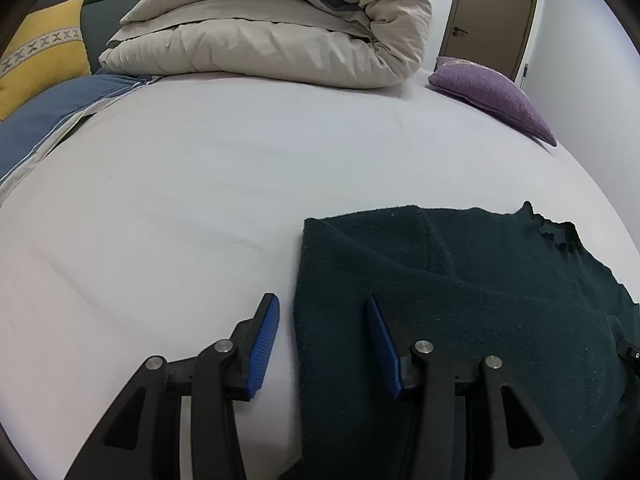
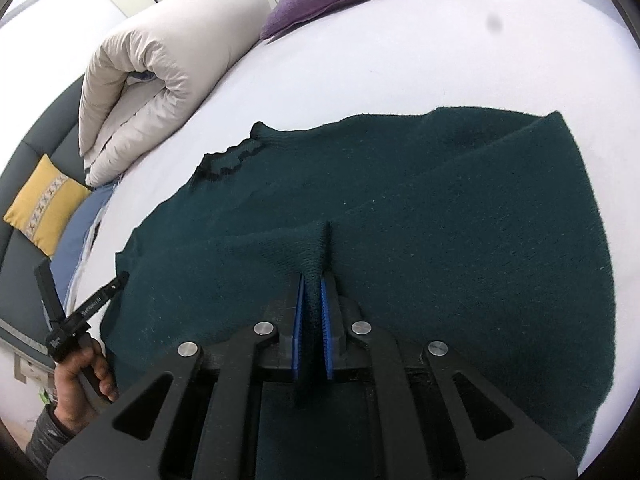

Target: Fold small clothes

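A dark green knit sweater [image 1: 460, 304] lies partly folded on the white bed sheet [image 1: 200, 184]. My left gripper [image 1: 322, 308] is open; its jaws straddle the sweater's left edge, one pad over the sheet, one over the knit. My right gripper [image 2: 313, 280] is shut on a pinched ridge of the sweater [image 2: 400, 208], near its lower middle. The collar [image 2: 232, 158] points toward the upper left in the right wrist view. The left gripper also shows in the right wrist view [image 2: 86, 304], held in a hand at the sweater's left side.
A rolled beige duvet [image 1: 280, 28] lies at the back of the bed. A purple cushion [image 1: 492, 92] sits at the right back, a yellow cushion [image 1: 44, 48] and a blue pillow [image 1: 48, 116] at the left. A door [image 1: 492, 16] stands behind.
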### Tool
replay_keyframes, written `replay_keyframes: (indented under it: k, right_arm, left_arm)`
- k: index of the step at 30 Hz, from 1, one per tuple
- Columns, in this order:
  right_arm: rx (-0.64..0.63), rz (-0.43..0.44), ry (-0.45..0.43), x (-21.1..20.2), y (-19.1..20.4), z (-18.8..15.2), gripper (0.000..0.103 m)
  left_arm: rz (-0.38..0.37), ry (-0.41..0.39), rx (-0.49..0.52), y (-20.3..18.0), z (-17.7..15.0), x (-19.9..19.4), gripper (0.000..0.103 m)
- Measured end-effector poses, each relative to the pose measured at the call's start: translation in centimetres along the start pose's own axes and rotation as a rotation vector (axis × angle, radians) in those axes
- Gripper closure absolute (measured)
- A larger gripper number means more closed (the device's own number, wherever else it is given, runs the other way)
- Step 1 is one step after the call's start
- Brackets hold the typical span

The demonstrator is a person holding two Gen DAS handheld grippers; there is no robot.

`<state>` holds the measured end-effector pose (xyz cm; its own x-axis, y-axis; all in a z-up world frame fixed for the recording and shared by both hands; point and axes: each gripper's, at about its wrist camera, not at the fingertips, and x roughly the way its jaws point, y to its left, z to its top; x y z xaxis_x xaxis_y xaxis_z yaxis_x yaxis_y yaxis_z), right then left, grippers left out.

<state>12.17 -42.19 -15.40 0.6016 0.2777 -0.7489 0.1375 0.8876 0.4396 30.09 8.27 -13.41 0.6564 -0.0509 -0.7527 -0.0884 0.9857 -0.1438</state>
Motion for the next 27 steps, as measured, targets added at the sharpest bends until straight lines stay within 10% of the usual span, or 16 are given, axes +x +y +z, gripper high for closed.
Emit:
replay_keyframes:
  k: [6,9,12,17,20,27]
  right_arm:
    - [-0.022,-0.163,-0.061,-2.9,1.0,0.4,0.091]
    - [-0.023,-0.027,-0.122,-4.6,2.8,0.9,0.084]
    - [-0.072,0.078,-0.118,-3.7,5.3,0.6,0.04]
    - [-0.034,0.07,0.005,1.4,3.3,-0.8,0.055]
    - [0.004,0.157,-0.036,0.3,0.9,-1.2,0.066]
    - [0.095,0.017,-0.109,-9.1,-2.7,-5.7,0.061]
  left_arm:
    - [-0.005,-0.013,-0.003,0.1,-0.3,-0.1,0.052]
    - [-0.003,-0.016,0.0,0.0,-0.3,0.0,0.052]
    - [0.0,-0.016,0.001,0.0,-0.3,0.0,0.052]
    - [-0.013,-0.022,-0.008,0.1,-0.5,-0.1,0.051]
    - [-0.027,-0.032,-0.022,0.2,-0.5,-0.1,0.051]
    - [-0.092,0.021,-0.101,2.9,-0.2,-3.0,0.046]
